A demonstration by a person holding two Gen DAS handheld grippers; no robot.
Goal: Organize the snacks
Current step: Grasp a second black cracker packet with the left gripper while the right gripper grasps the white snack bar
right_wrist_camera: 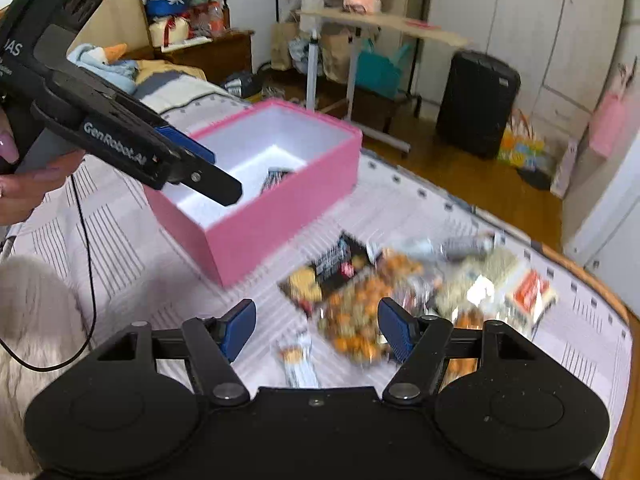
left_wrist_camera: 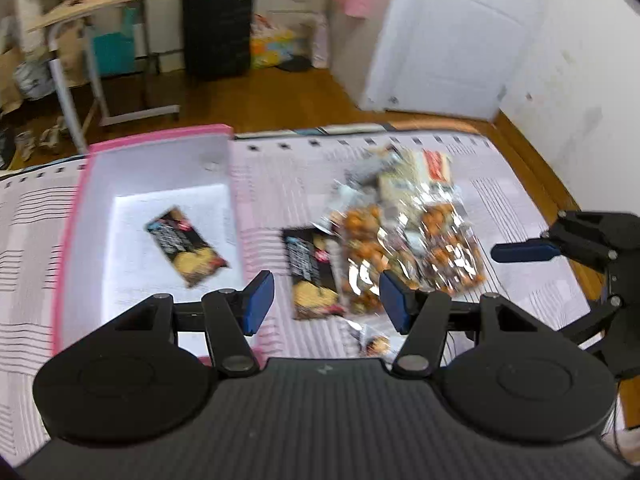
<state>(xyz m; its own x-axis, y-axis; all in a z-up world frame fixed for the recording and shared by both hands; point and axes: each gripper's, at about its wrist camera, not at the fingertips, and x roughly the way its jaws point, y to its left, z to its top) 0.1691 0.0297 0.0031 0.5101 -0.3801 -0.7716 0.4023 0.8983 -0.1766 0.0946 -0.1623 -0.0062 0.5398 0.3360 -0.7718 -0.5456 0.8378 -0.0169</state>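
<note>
Both grippers — left, right — gape empty over blurred snack packets; pink box half-hides one.

"GenRobot.AI" runs in white along the side of the left gripper, far left in the right wrist view; "AS" ends a cut-off word on its upper body. Snack packet print is too blurred to read.

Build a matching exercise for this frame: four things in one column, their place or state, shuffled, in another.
1. pink foam box
2. black cookie packet inside the box
3. clear bag of orange snacks
4. left gripper

A. open, holding nothing
B. lying on the white box floor
C. in the heap on the striped cloth
D. standing open-topped beside the heap

Pairs: 1-D, 2-B, 3-C, 4-A
</note>
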